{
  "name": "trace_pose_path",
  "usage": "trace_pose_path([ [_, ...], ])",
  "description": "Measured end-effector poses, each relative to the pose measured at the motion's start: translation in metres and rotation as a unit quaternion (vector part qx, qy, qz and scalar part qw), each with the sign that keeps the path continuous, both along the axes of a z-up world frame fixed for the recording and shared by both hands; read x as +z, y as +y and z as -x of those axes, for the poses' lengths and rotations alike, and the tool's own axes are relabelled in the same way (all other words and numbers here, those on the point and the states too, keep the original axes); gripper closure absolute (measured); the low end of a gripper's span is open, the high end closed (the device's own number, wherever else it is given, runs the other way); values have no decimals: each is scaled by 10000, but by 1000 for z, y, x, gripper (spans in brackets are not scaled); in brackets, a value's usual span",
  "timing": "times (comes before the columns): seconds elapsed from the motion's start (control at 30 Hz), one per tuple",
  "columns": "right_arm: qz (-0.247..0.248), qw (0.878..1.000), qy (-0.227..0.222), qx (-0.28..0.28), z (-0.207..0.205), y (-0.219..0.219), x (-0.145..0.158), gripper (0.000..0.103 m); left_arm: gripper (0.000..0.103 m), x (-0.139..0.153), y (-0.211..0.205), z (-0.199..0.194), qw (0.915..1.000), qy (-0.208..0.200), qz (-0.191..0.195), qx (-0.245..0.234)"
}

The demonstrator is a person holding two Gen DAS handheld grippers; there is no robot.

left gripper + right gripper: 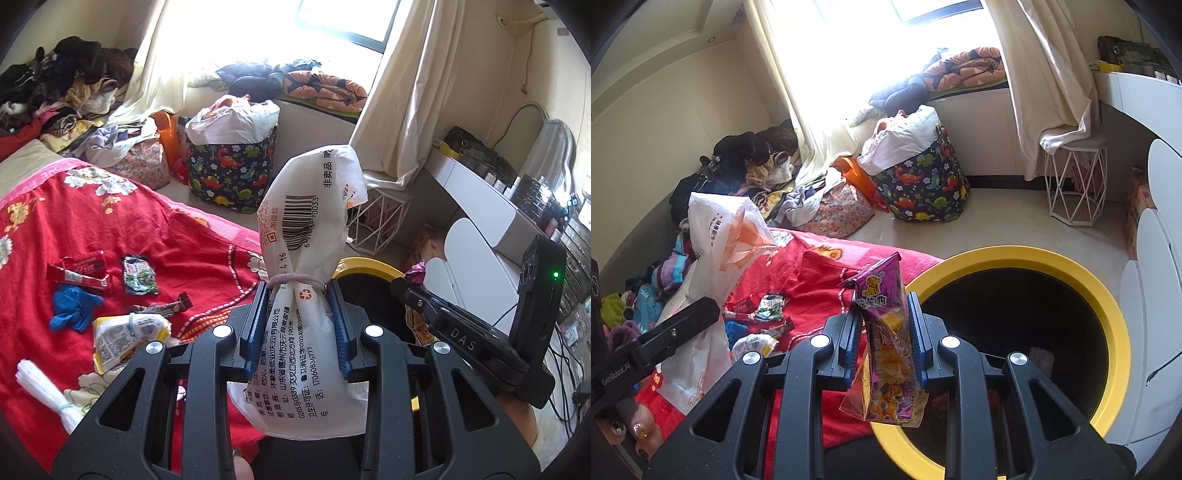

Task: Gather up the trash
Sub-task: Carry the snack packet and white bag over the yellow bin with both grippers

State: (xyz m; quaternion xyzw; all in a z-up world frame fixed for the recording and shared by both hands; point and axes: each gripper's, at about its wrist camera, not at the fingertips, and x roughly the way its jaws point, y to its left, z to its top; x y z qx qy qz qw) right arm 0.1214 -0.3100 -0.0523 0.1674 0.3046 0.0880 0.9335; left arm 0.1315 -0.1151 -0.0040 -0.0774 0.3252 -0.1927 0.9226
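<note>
My left gripper (297,295) is shut on a white plastic bag (306,229) tied with a hair band and holds it upright above the red bedspread (147,229). My right gripper (884,314) is shut on a purple snack wrapper (886,332) at the rim of the yellow-rimmed black trash bin (1071,273). On the bedspread lie a red wrapper (79,271), a green-patterned wrapper (138,275), a blue glove (72,308), a brown bar wrapper (166,308), a yellow-white packet (125,332) and a white foam net (48,391).
A dinosaur-print basket (923,184) and a white wire stool (1075,181) stand on the floor by the window. Clothes (55,85) are piled at the bed's far end. A white desk (480,199) is on the right. The bin holds a pale scrap (1041,356).
</note>
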Motion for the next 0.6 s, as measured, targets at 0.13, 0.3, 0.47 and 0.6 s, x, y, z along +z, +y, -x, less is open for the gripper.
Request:
trace_pose_path([
  [0.13, -18, 9999, 19, -128, 1, -9, -3, 80, 78, -4, -9, -1, 9999, 32, -7, -96],
  [0.3, -79, 9995, 62, -295, 2, -20, -7, 80, 78, -8, -23, -3, 9997, 71, -25, -237],
  [0.47, -135, 9988, 105, -457, 3, -32, -11, 80, 78, -13, -39, -6, 9992, 112, -71, -383],
  [0.6, -165, 9980, 148, -598, 4, -41, -15, 80, 78, -17, -53, -7, 9985, 145, -127, -512],
])
